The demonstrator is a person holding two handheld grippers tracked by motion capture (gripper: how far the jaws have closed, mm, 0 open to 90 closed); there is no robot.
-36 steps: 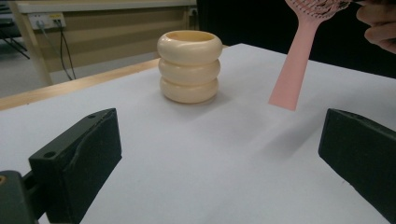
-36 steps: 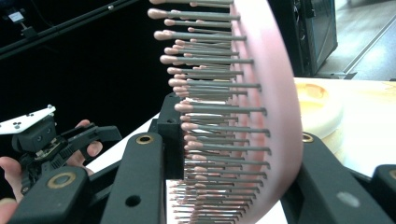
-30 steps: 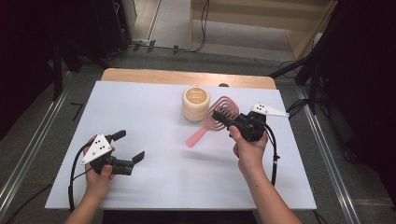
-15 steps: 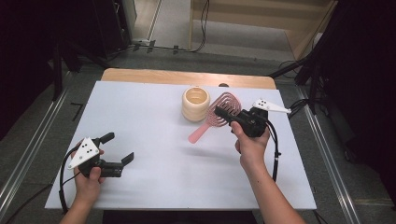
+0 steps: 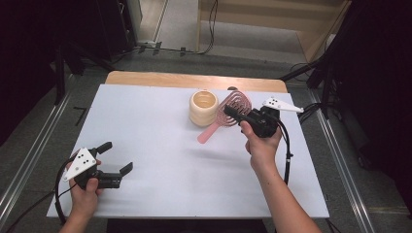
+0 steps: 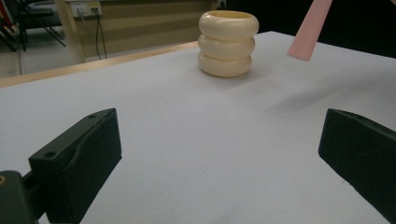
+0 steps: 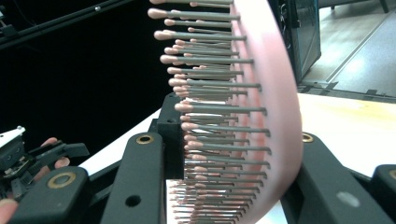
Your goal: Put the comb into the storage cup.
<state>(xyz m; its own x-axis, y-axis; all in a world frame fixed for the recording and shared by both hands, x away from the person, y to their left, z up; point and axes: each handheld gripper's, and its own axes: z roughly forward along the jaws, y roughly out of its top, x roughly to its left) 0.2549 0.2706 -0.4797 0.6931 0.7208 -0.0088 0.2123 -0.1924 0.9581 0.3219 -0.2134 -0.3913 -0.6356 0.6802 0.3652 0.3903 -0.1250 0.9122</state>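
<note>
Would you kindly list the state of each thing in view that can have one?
Hairbrush: lifted off the table, tilted, head clamped in the right gripper, bristles against one jaw.
Cup: upright on the table, open top, apart from the brush handle.
Right gripper: shut on the hairbrush.
Left gripper: open, nothing between its jaws, low over the table.

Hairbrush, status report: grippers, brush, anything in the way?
Right gripper shut on pink hairbrush, lifted off table. Left gripper open, empty. Cream ribbed cup beside brush handle.
</note>
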